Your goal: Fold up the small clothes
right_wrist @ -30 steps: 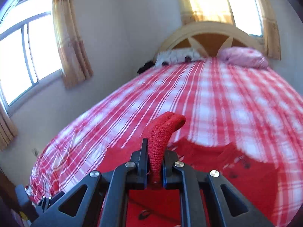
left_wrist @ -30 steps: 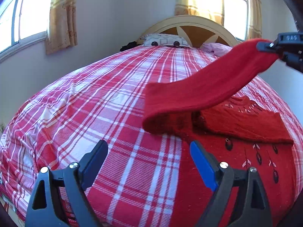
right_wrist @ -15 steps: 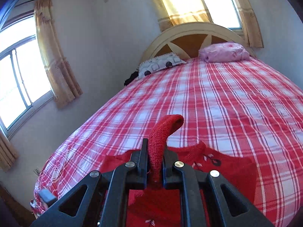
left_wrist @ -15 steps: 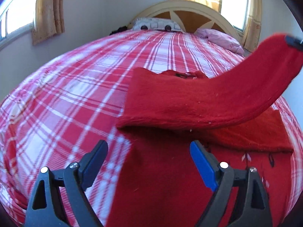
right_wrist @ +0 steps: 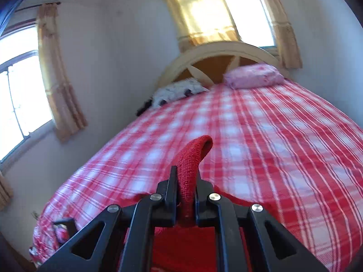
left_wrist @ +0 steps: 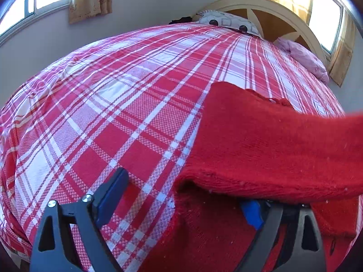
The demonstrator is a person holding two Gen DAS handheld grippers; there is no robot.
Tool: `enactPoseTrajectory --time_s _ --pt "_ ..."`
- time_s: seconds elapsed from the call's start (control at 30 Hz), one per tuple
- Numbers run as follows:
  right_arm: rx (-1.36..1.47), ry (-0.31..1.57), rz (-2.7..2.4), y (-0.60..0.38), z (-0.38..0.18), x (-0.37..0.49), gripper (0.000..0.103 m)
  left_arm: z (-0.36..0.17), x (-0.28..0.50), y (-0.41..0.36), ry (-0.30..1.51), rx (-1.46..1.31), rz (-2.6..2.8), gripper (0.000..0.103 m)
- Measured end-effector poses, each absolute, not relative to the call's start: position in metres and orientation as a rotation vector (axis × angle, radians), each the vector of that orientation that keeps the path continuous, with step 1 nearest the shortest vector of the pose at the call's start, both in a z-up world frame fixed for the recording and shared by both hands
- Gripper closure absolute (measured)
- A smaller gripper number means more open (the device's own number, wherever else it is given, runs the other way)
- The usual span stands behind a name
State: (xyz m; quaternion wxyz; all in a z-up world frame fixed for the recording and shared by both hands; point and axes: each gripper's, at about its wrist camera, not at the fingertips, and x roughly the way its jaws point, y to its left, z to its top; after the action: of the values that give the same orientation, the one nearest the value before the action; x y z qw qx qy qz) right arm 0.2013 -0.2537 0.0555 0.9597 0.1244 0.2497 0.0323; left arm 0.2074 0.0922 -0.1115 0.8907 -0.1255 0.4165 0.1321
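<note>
A small red knitted sweater [left_wrist: 261, 140] lies on the red plaid bedspread [left_wrist: 127, 104]. Its sleeve stretches up and off to the right, folded over the body. My left gripper [left_wrist: 181, 195] is open, low at the sweater's left edge; its right finger [left_wrist: 251, 213] is under the lifted sleeve, its left finger [left_wrist: 111, 192] over bare bedspread. My right gripper [right_wrist: 185, 181] is shut on the sleeve's ribbed cuff [right_wrist: 192, 158] and holds it above the sweater [right_wrist: 181, 249]. The left gripper's tip [right_wrist: 65, 224] shows at the lower left in the right wrist view.
The bed has a rounded cream headboard [left_wrist: 261, 6] with a patterned pillow [left_wrist: 226, 20] and a pink pillow [left_wrist: 304, 56]. Curtained windows [right_wrist: 18, 104] are on the left wall and behind the headboard. The bed's left edge drops off [left_wrist: 13, 104].
The left gripper has moved forward and low against the sweater, its right finger now under the sleeve. The right gripper has carried the cuff further across, still shut on it.
</note>
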Motion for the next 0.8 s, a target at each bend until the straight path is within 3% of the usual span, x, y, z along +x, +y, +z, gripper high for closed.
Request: enactPoseTrajectory --time_s 0.33,0.57,0.7,0.8 --pt "0.289 0.809 -0.175 -0.320 -0.092 0.197 0.093 -0.113 0.208 0.090 0.874 -0.249 0.277 0.005" --pt "0.289 0.791 -0.164 -0.321 -0.096 0.195 0.091 -0.112 0.207 0.089 0.882 -0.236 0.270 0.004" --pt "0.303 0.790 -0.117 -0.322 -0.084 0.184 0.086 -0.106 0.185 0.092 0.892 -0.140 0.272 0.004" --pt "0.343 0.706 -0.124 -0.329 -0.064 0.157 0.074 -0.093 0.163 0.103 0.846 -0.114 0.262 0.004"
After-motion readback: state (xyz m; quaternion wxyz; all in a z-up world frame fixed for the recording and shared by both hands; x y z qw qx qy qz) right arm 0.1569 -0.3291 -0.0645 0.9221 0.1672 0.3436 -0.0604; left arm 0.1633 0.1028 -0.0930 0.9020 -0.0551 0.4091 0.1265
